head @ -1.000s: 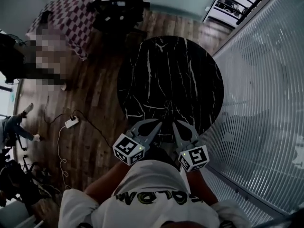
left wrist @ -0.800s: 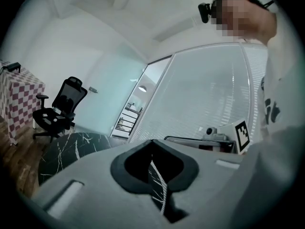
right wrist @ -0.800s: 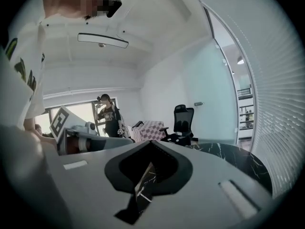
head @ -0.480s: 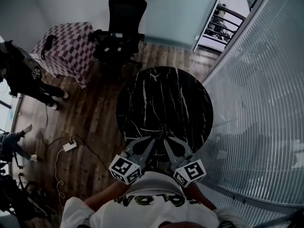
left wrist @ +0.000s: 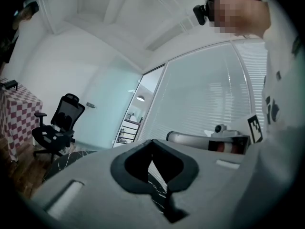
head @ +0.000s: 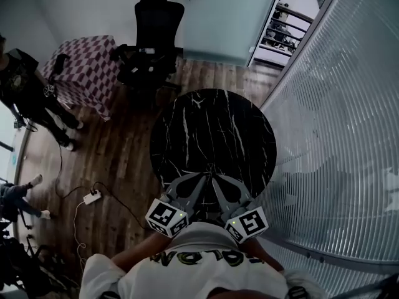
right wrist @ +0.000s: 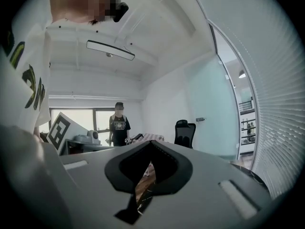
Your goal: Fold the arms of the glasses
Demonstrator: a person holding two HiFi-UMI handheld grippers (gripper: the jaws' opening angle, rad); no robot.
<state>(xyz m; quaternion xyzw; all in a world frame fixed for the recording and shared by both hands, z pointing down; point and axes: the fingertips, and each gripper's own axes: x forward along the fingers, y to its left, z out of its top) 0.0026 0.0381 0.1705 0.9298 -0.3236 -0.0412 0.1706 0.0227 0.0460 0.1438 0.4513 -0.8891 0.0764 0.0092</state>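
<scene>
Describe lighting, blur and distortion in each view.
Head view: dim, underexposed, strongly fisheye; the black table shows only its white veins. Left gripper view: bright, evenly lit, black circular vignette, walls bowed. Right gripper view: same vignette; the window is washed out behind a bystander.

Head view comes through dim and underexposed: the round black table (head: 212,136) swallows most of its pale veins and the wood floor (head: 118,161) is murky. The brightest patch is the slatted glass wall (head: 336,136), pale and washed. Straight lines bow hard at the edges. Both gripper views sit inside a black circular vignette. The left gripper (left wrist: 152,144) looms grey and soft up close. In the right gripper view a window (right wrist: 78,120) glows and a ceiling lamp (right wrist: 110,50) shows as a bright strip
</scene>
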